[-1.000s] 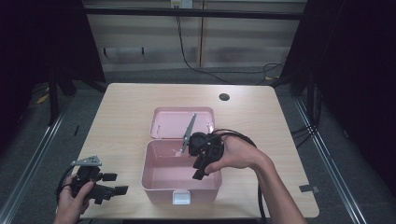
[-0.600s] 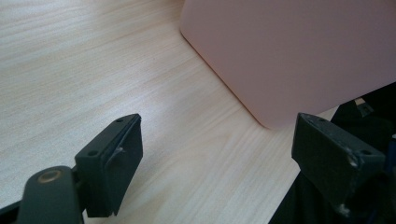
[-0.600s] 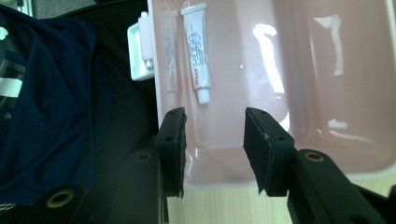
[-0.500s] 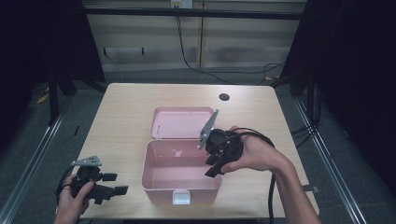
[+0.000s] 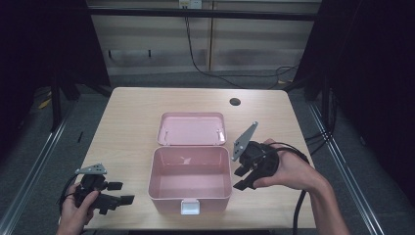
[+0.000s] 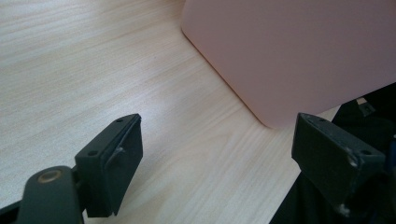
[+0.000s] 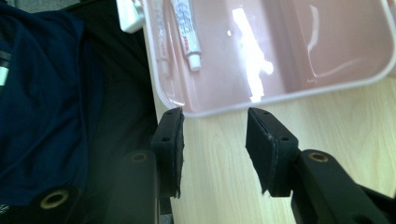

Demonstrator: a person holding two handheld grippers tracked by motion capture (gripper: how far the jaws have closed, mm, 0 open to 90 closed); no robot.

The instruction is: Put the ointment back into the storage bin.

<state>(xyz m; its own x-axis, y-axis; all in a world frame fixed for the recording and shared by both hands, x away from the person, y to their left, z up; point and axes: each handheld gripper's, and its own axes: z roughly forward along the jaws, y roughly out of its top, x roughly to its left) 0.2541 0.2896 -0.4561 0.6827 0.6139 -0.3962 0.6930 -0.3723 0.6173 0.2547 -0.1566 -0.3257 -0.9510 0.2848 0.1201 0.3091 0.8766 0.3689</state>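
Box (image 5: 190, 182), pink and open, sits near the middle of the table (image 5: 127, 117), toward the near edge, its lid (image 5: 192, 129) laid back flat on the far side. Just right of it hovers the right gripper (image 5: 241, 178), held in the person's right hand (image 5: 288, 171); its jaws have just been opening and stand partly apart with nothing between them, only bare wood below. In the right gripper view the tips point at the box's rim, close to it but not touching, and a small white tube (image 7: 187, 32) lies inside the box against one wall. A grey plate (image 5: 244, 139) sticks up from the gripper's top, and its cable (image 5: 298, 210) trails back toward the near edge.

Well left of the box, at the table's near left corner, the left gripper (image 5: 125, 193) rests in the left hand (image 5: 73, 210). Its jaws stand wide apart and empty, aimed right toward the box's outer wall, which the left gripper view shows close ahead over the wood. A dark hole (image 5: 235, 102) marks the table's far right part.
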